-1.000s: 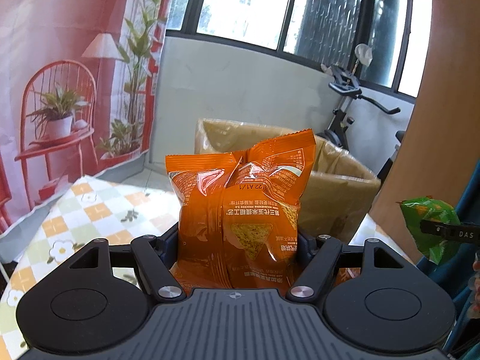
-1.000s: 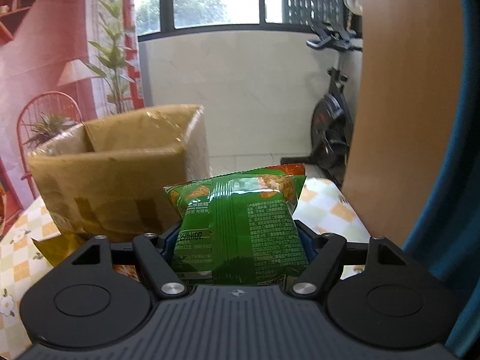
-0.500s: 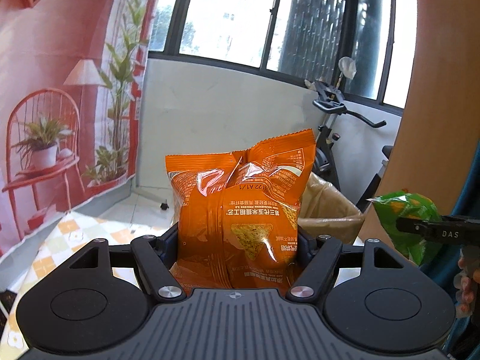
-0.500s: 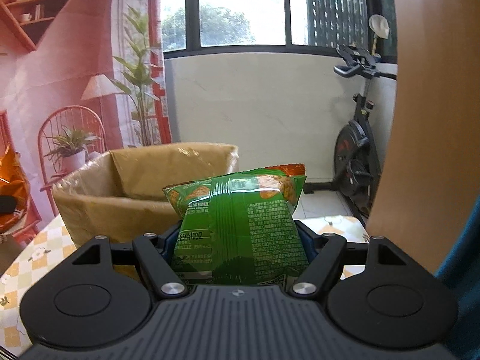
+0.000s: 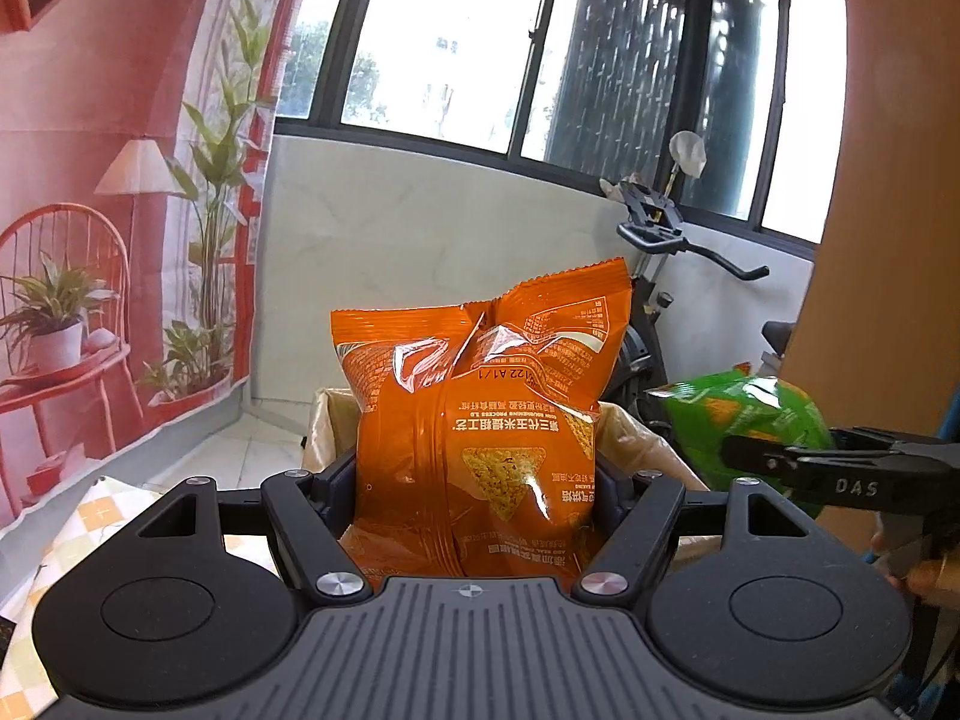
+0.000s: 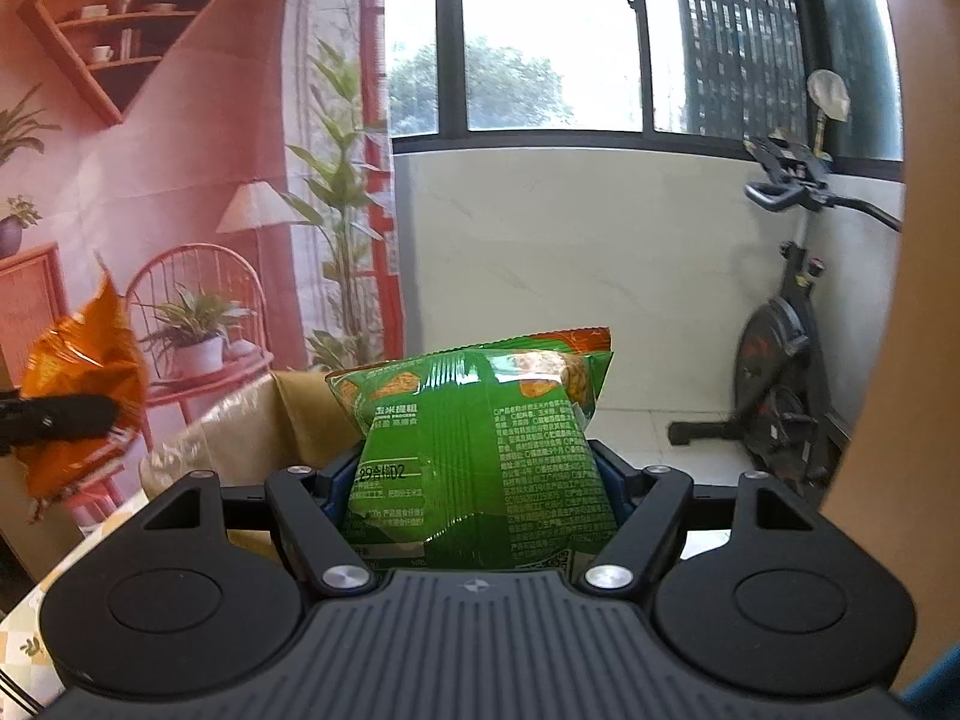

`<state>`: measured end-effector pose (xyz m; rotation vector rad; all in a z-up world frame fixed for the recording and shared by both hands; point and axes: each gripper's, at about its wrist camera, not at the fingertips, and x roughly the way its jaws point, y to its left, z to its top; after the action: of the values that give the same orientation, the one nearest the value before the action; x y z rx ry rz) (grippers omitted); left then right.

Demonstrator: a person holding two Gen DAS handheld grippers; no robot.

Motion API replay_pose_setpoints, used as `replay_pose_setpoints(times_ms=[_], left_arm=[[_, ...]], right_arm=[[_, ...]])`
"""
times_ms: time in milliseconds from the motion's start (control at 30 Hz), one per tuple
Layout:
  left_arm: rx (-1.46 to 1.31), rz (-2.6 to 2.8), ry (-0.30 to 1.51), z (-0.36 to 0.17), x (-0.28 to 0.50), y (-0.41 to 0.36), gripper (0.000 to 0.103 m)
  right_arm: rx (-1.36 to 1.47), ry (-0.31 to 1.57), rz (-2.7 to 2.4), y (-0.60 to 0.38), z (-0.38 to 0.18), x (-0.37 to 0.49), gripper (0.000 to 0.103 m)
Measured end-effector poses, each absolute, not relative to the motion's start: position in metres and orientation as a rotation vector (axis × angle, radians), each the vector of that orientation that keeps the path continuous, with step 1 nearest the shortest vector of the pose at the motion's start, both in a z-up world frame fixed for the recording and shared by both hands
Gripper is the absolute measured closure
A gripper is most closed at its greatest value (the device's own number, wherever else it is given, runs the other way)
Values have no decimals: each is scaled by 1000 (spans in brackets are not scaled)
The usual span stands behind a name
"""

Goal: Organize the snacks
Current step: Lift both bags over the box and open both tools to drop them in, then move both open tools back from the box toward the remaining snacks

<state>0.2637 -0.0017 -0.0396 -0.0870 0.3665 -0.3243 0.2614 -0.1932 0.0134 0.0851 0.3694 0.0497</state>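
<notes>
We carry both bags toward the cardboard box (image 5: 636, 438) | left gripper (image 5: 474, 480) fingers clamp the orange chip bag (image 5: 474, 408) | right gripper (image 6: 480, 480) grips the green chip bag (image 6: 474, 438) | box interior hidden, likely the drop spot

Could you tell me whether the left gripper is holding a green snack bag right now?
No, the left gripper has its jaws closed on an orange snack bag; the green snack bag is in the right gripper.

My orange snack bag (image 5: 480, 420) shows "22 A1/1" upside down. My right gripper (image 5: 774, 462) reads "DAS" on its finger. My green snack bag (image 6: 480, 450) shows "D2" and Chinese print.
</notes>
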Motion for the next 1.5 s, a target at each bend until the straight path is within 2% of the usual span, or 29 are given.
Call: replay_pose_setpoints(times_ms=[333, 633, 967, 1133, 1233, 1500], left_arm=[[-120, -334, 377, -35, 316, -7, 28], [-105, -337, 441, -51, 345, -17, 28], [-94, -307, 528, -65, 365, -12, 25], [-126, -291, 537, -64, 366, -5, 14], [-120, -280, 540, -62, 365, -6, 14], [-63, -252, 517, -49, 349, -8, 14]], right_arm=[[138, 368, 116, -184, -3, 331, 28], [152, 381, 138, -179, -20, 366, 28], [158, 447, 144, -175, -42, 385, 27], [146, 485, 127, -172, -46, 386, 23], [160, 492, 134, -174, -45, 385, 16], [151, 472, 109, -175, -36, 365, 16]])
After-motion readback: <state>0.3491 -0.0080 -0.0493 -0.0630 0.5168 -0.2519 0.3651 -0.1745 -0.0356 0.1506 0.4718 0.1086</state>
